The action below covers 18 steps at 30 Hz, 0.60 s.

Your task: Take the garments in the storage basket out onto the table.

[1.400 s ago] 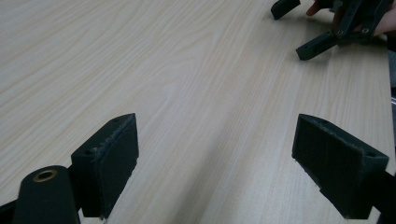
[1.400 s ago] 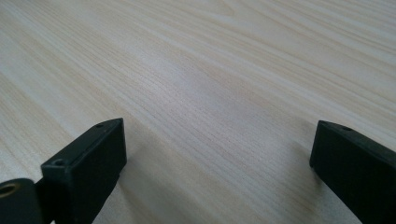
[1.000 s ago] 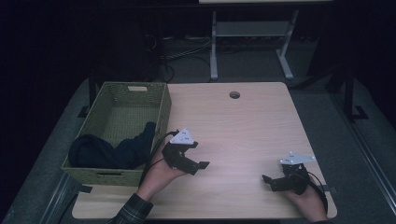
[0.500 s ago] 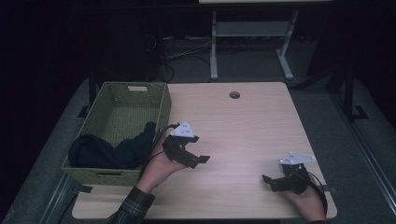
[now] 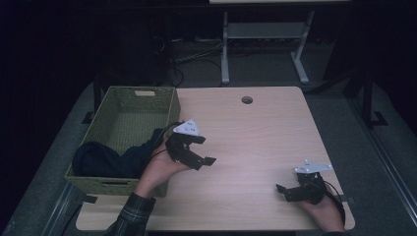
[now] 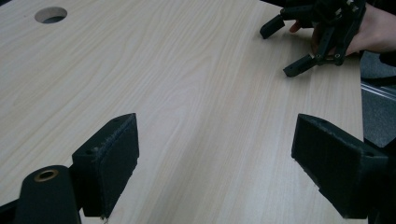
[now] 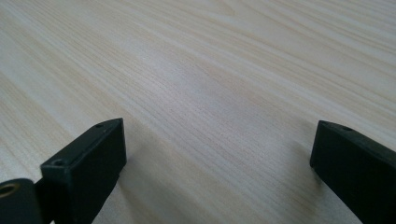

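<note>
Shifted: left gripper [image 5: 200,150] slightly farther up the table [image 5: 255,142], beside wicker basket [image 5: 130,120] of dark cloth [image 5: 105,158]; jaws spread, empty. Right gripper [image 5: 282,190]: unmoved, jaws spread, empty.

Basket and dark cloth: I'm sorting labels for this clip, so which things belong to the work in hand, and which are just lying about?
In the work:
left gripper, jaws open, beside the basket
basket
dark cloth in it

Just about:
right gripper, open, resting on the table
table hole
metal stand behind

One basket [image 5: 129,105], one dark cloth [image 5: 105,160] in it, one table [image 5: 255,132], two grippers.
</note>
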Tool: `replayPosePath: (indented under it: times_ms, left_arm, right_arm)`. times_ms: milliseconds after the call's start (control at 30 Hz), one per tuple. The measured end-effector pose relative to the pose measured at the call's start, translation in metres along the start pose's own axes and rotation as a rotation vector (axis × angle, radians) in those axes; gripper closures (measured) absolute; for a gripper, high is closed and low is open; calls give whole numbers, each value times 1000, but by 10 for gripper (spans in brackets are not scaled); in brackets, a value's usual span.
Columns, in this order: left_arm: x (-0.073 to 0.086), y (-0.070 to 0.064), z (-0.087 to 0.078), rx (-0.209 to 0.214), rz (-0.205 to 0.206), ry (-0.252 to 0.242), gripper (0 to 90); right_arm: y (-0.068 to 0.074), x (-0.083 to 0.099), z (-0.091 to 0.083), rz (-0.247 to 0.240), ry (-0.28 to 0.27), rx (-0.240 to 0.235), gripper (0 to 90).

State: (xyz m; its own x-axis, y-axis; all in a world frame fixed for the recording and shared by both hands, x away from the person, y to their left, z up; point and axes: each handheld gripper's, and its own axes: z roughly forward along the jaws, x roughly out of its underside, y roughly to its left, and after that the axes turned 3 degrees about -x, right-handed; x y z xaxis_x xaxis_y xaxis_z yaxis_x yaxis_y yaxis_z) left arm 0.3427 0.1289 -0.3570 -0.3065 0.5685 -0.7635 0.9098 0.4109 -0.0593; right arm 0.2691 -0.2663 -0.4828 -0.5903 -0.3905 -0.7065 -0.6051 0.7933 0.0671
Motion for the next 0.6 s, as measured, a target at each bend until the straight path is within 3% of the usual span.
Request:
replayPosePath:
  times_ms: [167, 600]
  left_arm:
    - [-1, 2, -8, -3, -5, 10, 146]
    - [1, 10, -40, -72, -11, 18, 147]
  right_arm:
    - [0, 0, 0, 0, 0, 0, 33]
    - [0, 0, 0, 0, 0, 0, 33]
